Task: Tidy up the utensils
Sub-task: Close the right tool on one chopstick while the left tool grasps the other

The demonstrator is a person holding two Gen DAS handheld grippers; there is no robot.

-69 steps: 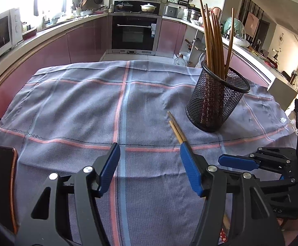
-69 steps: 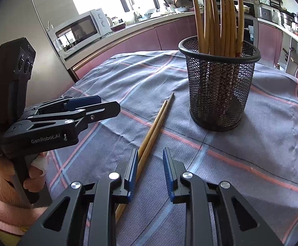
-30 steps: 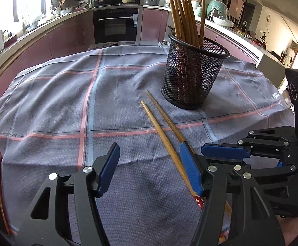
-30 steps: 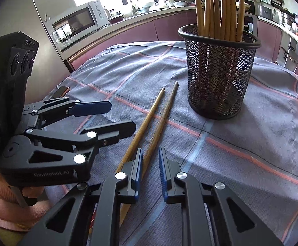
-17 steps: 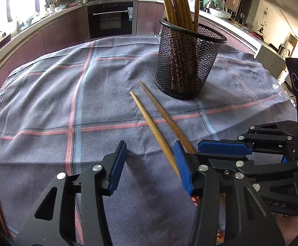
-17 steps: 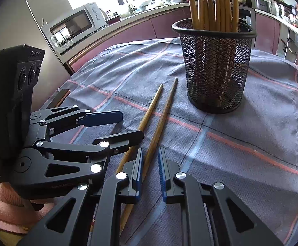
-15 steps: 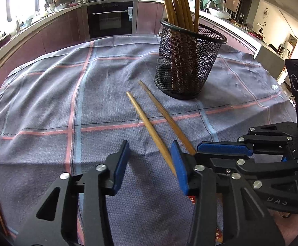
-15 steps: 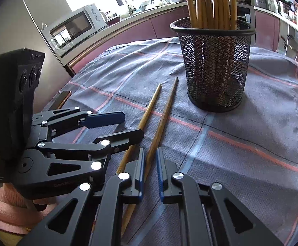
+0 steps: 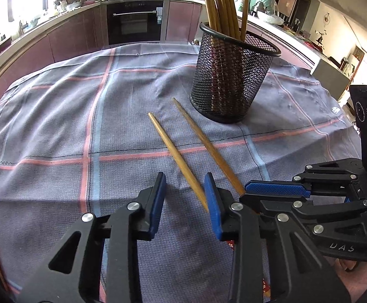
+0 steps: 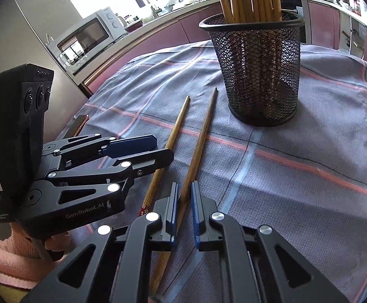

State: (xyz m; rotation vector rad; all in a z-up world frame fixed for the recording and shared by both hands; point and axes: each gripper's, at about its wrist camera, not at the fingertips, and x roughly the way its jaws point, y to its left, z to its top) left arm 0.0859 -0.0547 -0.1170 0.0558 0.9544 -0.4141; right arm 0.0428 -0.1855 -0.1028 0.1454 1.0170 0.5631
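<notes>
Two wooden chopsticks lie side by side on the checked cloth, the left chopstick (image 9: 176, 155) (image 10: 169, 146) and the right chopstick (image 9: 203, 139) (image 10: 201, 141). A black mesh holder (image 9: 230, 80) (image 10: 259, 75) with several chopsticks stands just beyond their tips. My left gripper (image 9: 184, 197) is open, low over the cloth, with the left chopstick's near end running under its right finger. My right gripper (image 10: 184, 209) is nearly closed with a narrow gap, straddling the right chopstick near its handle end. The left gripper also shows in the right wrist view (image 10: 143, 149).
A grey cloth with pink and blue stripes (image 9: 57, 131) covers the table. A phone lies at the table's left edge (image 10: 77, 125). Kitchen counters, an oven (image 9: 135, 20) and a microwave (image 10: 87, 35) stand behind.
Both grippers moved forward toward the chopsticks. The left gripper's opening narrowed from wide to moderate. The right gripper's jaws narrowed around the right chopstick.
</notes>
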